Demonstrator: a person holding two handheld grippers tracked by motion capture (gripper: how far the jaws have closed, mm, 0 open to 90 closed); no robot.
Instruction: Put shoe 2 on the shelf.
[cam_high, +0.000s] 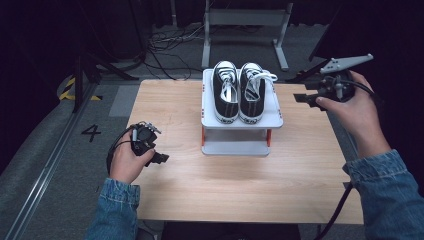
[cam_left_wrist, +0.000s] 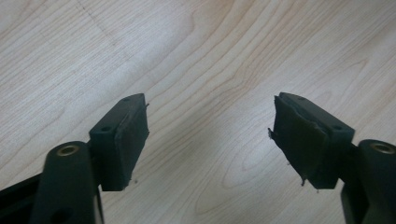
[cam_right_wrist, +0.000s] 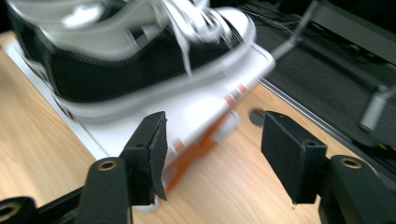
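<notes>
Pair of black-white sneakers (cam_high: 239, 91) side by side on top tier of white two-tier rack (cam_high: 242, 121), upper centre of high view, toes pointing away, heels w/ small label toward person; label text too small to read. Rack centred on tabletop (cam_high: 210, 185), prob. for easy reach from both sides. Right gripper (cam_high: 306, 98) upper right, off rack's right edge, fingers (cam_right_wrist: 150, 154) spread, nothing between. Left gripper (cam_high: 161, 158) lower left over bare wood, fingers (cam_left_wrist: 122, 140) spread, empty. Floor marking "4" (cam_high: 91, 132) at left.
</notes>
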